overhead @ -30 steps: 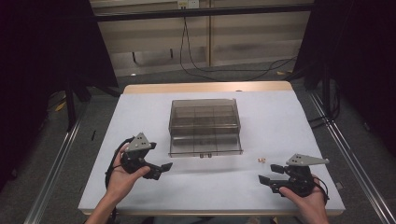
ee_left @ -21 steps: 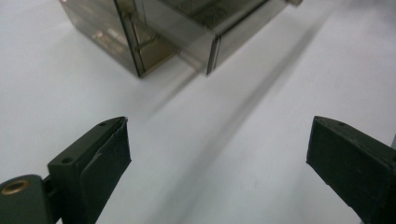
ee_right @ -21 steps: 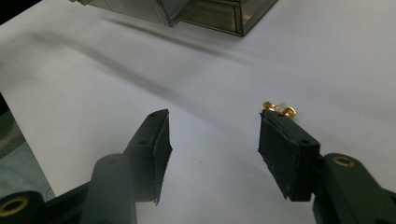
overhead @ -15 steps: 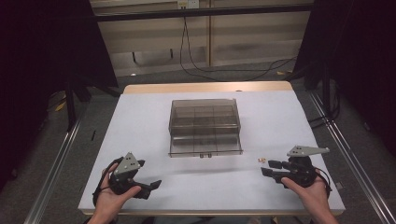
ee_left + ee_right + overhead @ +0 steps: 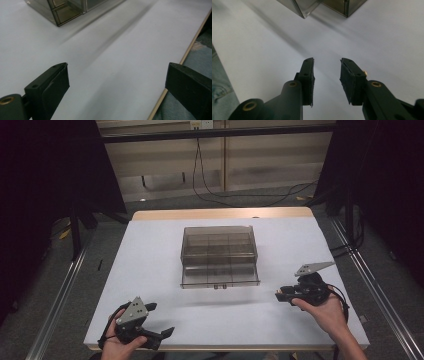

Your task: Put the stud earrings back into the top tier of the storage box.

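I work toward the box [image 5: 220,255], which sits in the middle of the table [image 5: 150,250], well apart from both tools. My right gripper [image 5: 278,295] hangs low over the white top, just off the box's near right corner. Its jaws have just been closing and now stand narrow, and I see nothing between them in the right gripper view [image 5: 327,65]. My left gripper [image 5: 161,320] is wide open by the near left edge, with nothing in it.

To do this well, I think I should go slowly and keep the pads flat to the box wall. I should come in low so that I do not bump it.

The box is clear, smoky brown plastic. It looks hard, thin and shiny, with straight walls and small square rooms inside. The table top is white, flat and dull. The pads [image 5: 308,82] are black and look soft and a bit rough.
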Demonstrator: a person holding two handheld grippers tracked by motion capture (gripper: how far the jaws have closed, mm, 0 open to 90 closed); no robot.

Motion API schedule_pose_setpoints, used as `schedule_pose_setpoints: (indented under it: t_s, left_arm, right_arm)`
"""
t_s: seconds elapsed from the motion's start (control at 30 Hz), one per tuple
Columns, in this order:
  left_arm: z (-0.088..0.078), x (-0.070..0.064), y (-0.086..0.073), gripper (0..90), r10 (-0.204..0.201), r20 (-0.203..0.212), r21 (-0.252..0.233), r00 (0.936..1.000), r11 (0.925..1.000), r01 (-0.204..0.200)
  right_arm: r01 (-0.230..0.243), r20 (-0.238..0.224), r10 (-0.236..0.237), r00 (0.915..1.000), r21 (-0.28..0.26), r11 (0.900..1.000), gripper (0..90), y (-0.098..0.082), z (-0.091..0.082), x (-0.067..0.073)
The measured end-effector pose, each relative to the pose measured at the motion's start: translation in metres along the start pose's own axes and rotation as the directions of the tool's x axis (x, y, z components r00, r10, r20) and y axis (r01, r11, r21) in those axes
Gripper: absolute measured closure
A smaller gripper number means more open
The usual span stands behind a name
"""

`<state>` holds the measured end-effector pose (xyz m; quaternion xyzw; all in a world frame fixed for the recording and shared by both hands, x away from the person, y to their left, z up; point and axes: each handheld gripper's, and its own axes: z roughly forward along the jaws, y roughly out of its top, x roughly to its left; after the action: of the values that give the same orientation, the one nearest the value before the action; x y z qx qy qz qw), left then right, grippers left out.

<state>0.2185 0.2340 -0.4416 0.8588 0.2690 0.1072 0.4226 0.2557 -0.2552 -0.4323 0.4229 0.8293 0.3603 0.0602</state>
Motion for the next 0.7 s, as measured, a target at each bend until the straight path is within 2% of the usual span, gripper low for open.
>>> schedule_pose_setpoints:
  t_s: [0.17,0.23,0.3,0.37,0.4,0.43,0.5,0.6,0.7]
  left_arm:
    - [0.003,-0.001,0.000,5.2,0.011,-0.006,0.014,0.9999,0.9998,-0.011]
    - [0.005,0.000,-0.001,5.5,0.010,-0.010,0.013,0.9999,0.9999,-0.010]
    - [0.005,-0.001,0.000,5.6,0.008,-0.009,0.019,0.9999,0.9998,-0.008]
    - [0.006,-0.003,0.001,6.0,0.023,0.001,0.028,0.9997,0.9993,-0.024]
    - [0.007,-0.004,0.001,5.9,0.032,-0.002,0.018,0.9995,0.9993,-0.032]
    - [0.006,-0.005,0.001,5.9,0.043,0.000,0.026,0.9991,0.9987,-0.043]
    - [0.006,-0.005,0.001,5.9,0.041,0.001,0.024,0.9992,0.9989,-0.041]
    - [0.006,-0.004,0.000,6.0,0.040,-0.001,0.025,0.9992,0.9989,-0.040]
    - [0.006,-0.005,0.001,5.8,0.056,0.001,0.029,0.9985,0.9980,-0.056]
  right_arm:
    - [0.036,0.017,-0.037,0.9992,0.080,0.996,69.7,0.008,0.005,-0.006]
    - [0.035,0.019,-0.038,0.9991,0.107,0.994,71.5,0.012,0.005,-0.010]
    - [0.023,0.017,-0.026,0.9995,0.147,0.989,72.7,0.019,0.007,-0.015]
    - [0.032,0.021,-0.036,0.9991,0.177,0.984,74.4,0.028,0.009,-0.020]
    - [0.039,0.022,-0.044,0.9988,0.187,0.982,74.9,0.032,0.009,-0.022]
    - [0.045,0.023,-0.051,0.9985,0.203,0.978,75.5,0.036,0.010,-0.022]
    - [0.052,0.028,-0.060,0.9978,0.242,0.969,76.1,0.042,0.012,-0.023]
    - [0.078,0.040,-0.095,0.9947,0.306,0.949,77.6,0.046,0.018,-0.026]
    - [0.082,0.046,-0.104,0.9935,0.346,0.935,79.2,0.048,0.025,-0.028]
